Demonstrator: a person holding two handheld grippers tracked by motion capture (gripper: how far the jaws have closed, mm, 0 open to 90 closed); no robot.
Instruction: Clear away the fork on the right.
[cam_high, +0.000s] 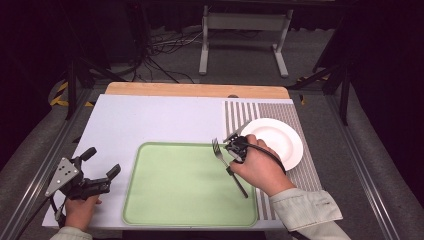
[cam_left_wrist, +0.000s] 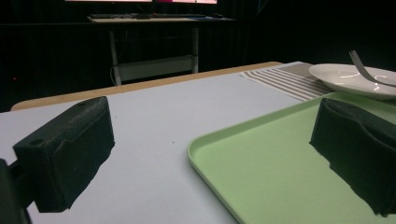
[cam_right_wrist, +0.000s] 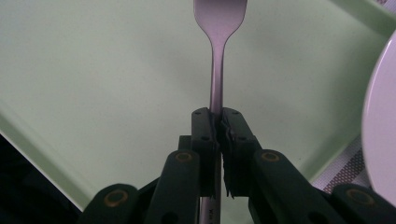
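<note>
A metal fork (cam_high: 220, 152) hangs over the right part of a green tray (cam_high: 185, 195); my right gripper (cam_high: 235, 149) is shut on its handle, and a hand wraps that gripper. In the right gripper view the two black jaws of my right gripper (cam_right_wrist: 217, 117) pinch the fork (cam_right_wrist: 218, 51) by its neck, tines pointing away over the tray (cam_right_wrist: 93, 70). My left gripper (cam_high: 101, 162) rests at the table's left front, beside the tray, open with nothing between its jaws. The left gripper view shows my left gripper (cam_left_wrist: 215, 135) spread wide over the tray's corner (cam_left_wrist: 261, 158).
A white plate (cam_high: 280, 142) sits on a striped placemat (cam_high: 305, 170) right of the tray, close to the right hand. The plate (cam_left_wrist: 345, 77) has a thin grey strip curving above it. A white board (cam_high: 160, 120) covers the wooden table.
</note>
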